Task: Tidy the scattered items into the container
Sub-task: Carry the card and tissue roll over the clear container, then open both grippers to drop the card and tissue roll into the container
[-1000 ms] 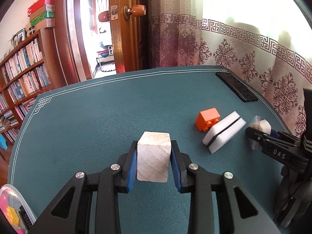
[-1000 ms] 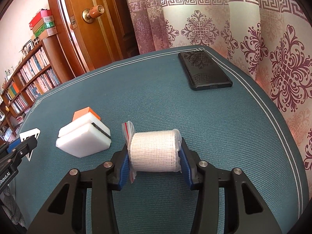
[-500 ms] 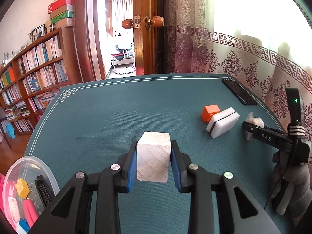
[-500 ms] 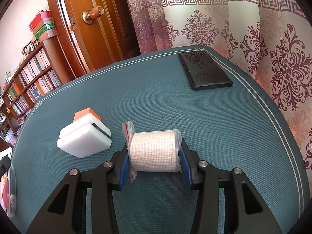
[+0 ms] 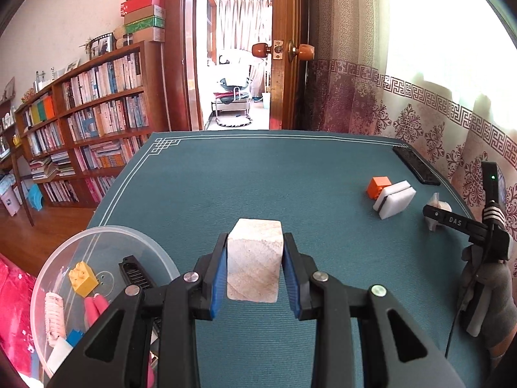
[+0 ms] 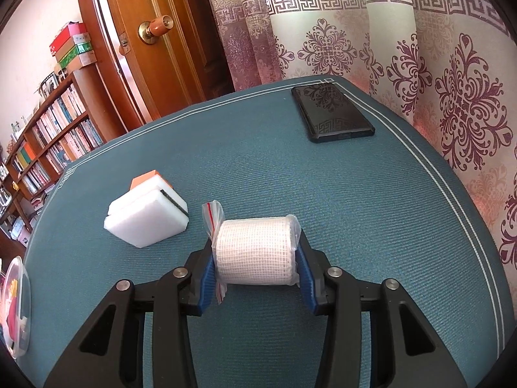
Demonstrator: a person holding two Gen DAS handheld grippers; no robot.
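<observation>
My left gripper (image 5: 254, 273) is shut on a pale wooden block (image 5: 254, 260), held above the green table mat. A clear round plastic container (image 5: 66, 245) sits to its lower left, holding a yellow brick (image 5: 82, 278), a black comb and other small items. My right gripper (image 6: 255, 260) is shut on a white gauze roll in a plastic bag (image 6: 253, 250), low over the mat. A white sponge with a black stripe (image 6: 147, 215) and an orange brick (image 6: 145, 176) behind it lie to the left of that gripper. The right gripper (image 5: 434, 215) also shows at the right of the left wrist view.
A black phone (image 6: 332, 113) lies at the far right corner of the table, near the patterned curtain. A bookshelf (image 5: 80, 135) and an open wooden door (image 5: 284, 48) stand beyond the table. A gloved hand (image 5: 488, 294) holds the right gripper's handle. Red cloth (image 5: 13, 317) sits beside the container.
The left gripper has swung left and back with the wooden block, bringing the container fully into its view. The right gripper has stayed still, holding the gauze roll.
</observation>
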